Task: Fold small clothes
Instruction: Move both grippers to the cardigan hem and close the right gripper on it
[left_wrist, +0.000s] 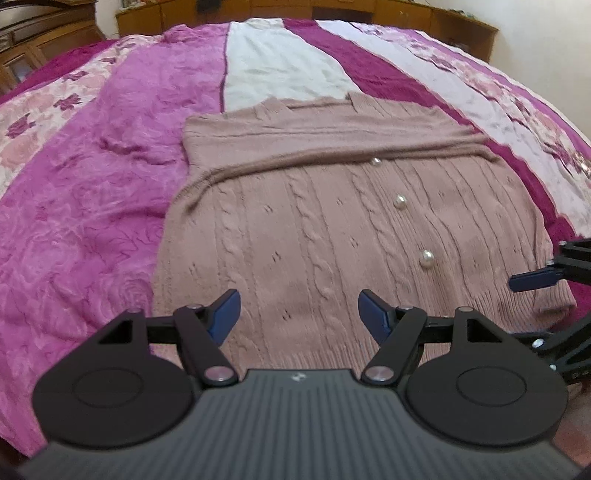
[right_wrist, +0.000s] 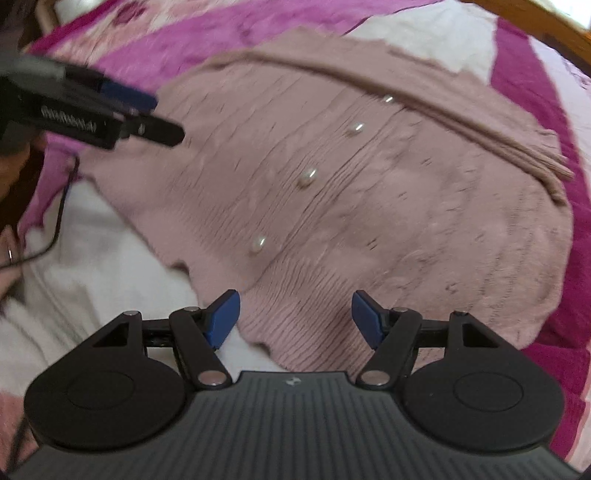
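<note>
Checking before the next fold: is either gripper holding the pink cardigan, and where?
Nothing is held. The left gripper and right gripper both have open jaws above the cardigan's ribbed hem, gripping no fabric.

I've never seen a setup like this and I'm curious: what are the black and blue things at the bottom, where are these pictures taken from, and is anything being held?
A person holds two handheld grippers, each with a camera looking along its blue-tipped fingers. One picture looks out from the left gripper, the other from the right gripper. Below both lies a pink cable-knit cardigan with pearl buttons, sleeves folded across it, on a pink and white bedspread. Both grippers stand open above its hem, holding nothing.
</note>
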